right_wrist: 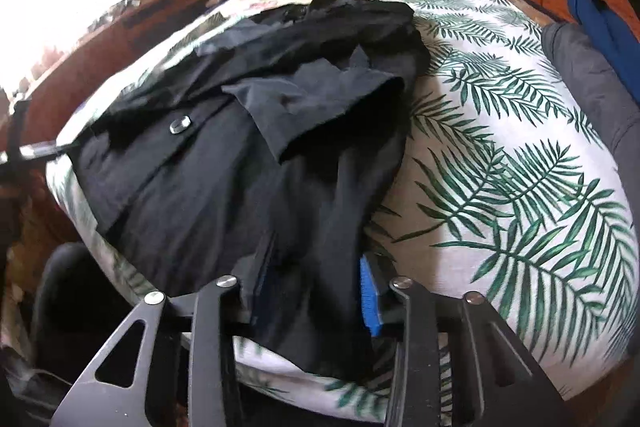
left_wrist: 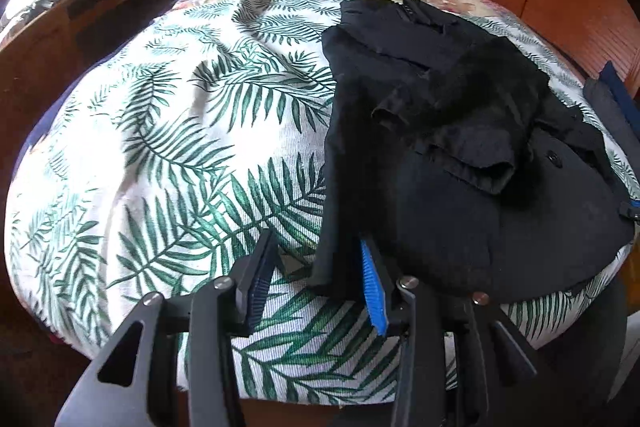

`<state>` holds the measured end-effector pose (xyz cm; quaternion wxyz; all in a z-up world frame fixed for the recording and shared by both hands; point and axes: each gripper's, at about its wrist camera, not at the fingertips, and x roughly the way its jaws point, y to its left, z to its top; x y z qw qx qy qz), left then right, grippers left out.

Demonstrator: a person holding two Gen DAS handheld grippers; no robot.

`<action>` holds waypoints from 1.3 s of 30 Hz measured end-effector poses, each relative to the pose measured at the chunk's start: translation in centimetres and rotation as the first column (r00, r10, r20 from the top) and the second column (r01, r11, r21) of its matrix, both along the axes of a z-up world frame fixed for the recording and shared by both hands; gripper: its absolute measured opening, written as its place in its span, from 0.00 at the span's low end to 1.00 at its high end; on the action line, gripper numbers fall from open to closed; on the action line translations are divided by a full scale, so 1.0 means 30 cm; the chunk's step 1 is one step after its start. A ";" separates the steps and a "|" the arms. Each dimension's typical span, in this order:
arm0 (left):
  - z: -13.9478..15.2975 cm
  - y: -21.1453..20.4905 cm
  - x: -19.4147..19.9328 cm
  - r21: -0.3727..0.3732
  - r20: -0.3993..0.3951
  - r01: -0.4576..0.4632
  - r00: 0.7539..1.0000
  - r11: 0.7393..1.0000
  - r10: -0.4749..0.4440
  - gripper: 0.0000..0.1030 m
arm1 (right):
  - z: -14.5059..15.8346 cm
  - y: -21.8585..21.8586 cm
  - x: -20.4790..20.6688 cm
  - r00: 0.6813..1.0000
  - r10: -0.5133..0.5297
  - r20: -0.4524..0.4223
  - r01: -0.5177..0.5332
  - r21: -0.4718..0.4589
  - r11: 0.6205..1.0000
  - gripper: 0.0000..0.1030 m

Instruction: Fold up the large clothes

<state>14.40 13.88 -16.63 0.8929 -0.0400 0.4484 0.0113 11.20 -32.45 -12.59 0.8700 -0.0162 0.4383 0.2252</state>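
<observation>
2 grippers at near bed [left_wrist: 168, 147] edge. Black shirt [left_wrist: 440, 131] lies crumpled, right half of bed. Left gripper [left_wrist: 316, 283] open, hem corner between fingers. Right gripper [right_wrist: 308, 291] open around hem. Step: grabbing hem. Next: close both, lift, spread flat.

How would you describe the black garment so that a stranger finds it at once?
Look at the bed with the palm-leaf cover. At its near edge lies the black garment, with a shiny button. Nothing else on the cover is black and spread out.
</observation>
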 end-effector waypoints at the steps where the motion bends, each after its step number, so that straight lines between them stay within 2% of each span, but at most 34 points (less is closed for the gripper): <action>1: -0.001 -0.001 -0.001 0.000 0.006 0.008 1.000 1.000 -0.008 0.39 | -0.002 0.006 0.000 1.000 -0.010 -0.007 0.010 -0.005 1.000 0.34; 9: -0.009 0.013 -0.019 -0.035 0.048 0.054 0.997 0.998 -0.052 0.39 | -0.036 0.058 -0.009 0.997 -0.058 -0.041 0.054 -0.113 0.992 0.36; 14: -0.009 0.019 -0.018 -0.035 0.050 0.072 0.996 0.997 -0.071 0.39 | -0.035 0.062 -0.005 0.993 -0.106 -0.057 0.099 -0.120 0.988 0.36; 15: -0.008 0.019 -0.016 -0.033 0.047 0.078 0.996 0.996 -0.076 0.39 | -0.032 0.067 -0.006 0.993 -0.107 -0.055 0.100 -0.121 0.988 0.30; 16: -0.009 0.019 -0.016 -0.034 0.045 0.081 0.996 0.996 -0.080 0.39 | -0.027 0.071 -0.006 0.993 -0.103 -0.054 0.097 -0.113 0.989 0.18; 18: -0.008 0.024 -0.010 -0.042 0.035 0.090 0.995 0.995 -0.089 0.39 | -0.013 0.082 -0.005 0.994 -0.104 -0.044 0.100 -0.096 0.990 0.17; 22: -0.005 0.022 -0.001 -0.032 0.020 0.103 0.995 0.994 -0.102 0.39 | 0.001 0.089 -0.003 0.991 -0.128 -0.042 0.125 -0.076 0.989 0.17; 28: -0.001 0.004 -0.012 -0.015 0.013 0.073 0.997 0.997 -0.073 0.39 | -0.021 0.061 -0.009 0.985 -0.158 -0.069 0.150 -0.108 0.983 0.21; 31: -0.001 -0.008 -0.033 -0.038 0.025 0.058 0.998 0.998 -0.057 0.38 | -0.025 0.037 -0.010 0.985 -0.153 -0.085 0.146 -0.082 0.986 0.21; 34: 0.000 -0.026 -0.056 -0.063 0.037 0.072 0.997 0.995 -0.070 0.26 | -0.026 0.042 -0.009 0.988 -0.131 -0.085 0.124 -0.090 0.988 0.21; 39: 0.009 -0.033 -0.053 -0.057 0.011 0.063 0.998 0.996 -0.063 0.25 | -0.028 0.043 -0.004 0.990 -0.109 -0.086 0.104 -0.068 0.992 0.21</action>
